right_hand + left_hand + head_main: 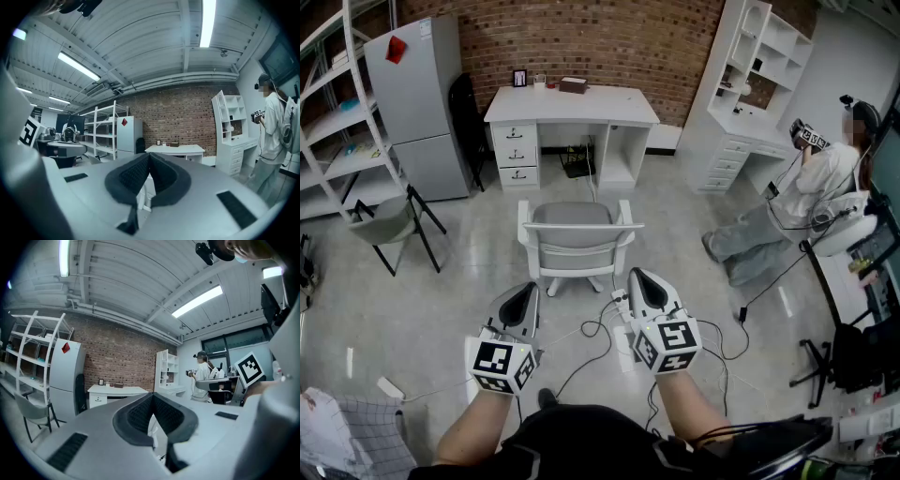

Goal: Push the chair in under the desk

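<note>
White grey-seated chair (pixel 579 232), frame centre — probably light, rigid, free-rolling — best pushed at its top rail toward white drawered desk (pixel 572 105); left gripper (pixel 525 293) and right gripper (pixel 639 280) closed, empty.

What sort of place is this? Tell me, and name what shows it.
Probably a lab staged as a home office: a white desk against a brick wall, a fridge beside it, cables trailing near the chair.

A white-framed chair (pixel 578 246) with grey seat stands upright, back toward 6 o'clock, well apart from the white table (pixel 572 105) at its 12 o'clock.
</note>
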The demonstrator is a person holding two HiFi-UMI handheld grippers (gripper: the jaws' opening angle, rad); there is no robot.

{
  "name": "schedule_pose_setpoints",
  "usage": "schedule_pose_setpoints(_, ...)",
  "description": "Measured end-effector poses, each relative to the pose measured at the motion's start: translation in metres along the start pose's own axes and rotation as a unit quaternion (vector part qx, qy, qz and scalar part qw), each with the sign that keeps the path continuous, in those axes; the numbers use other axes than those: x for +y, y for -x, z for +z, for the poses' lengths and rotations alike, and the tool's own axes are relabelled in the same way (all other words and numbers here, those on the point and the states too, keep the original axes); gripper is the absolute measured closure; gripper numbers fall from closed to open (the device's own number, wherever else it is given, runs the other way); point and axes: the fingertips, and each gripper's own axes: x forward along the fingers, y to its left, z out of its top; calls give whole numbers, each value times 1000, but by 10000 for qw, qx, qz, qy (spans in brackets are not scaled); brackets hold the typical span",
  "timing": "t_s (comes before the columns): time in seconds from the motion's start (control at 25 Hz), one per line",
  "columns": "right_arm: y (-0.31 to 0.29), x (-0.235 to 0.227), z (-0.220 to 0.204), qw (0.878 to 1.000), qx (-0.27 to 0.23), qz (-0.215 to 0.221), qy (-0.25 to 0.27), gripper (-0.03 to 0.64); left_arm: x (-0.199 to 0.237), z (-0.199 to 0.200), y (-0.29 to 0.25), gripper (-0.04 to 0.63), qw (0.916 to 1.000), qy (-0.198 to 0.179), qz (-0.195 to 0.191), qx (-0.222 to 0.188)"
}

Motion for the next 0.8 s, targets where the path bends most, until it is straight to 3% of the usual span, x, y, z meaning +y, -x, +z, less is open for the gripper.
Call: schedule_pose_setpoints(0.8,-24,27,-4,9999,60,-55,134,610,35,-13,0,588,9997,161,-162,73)
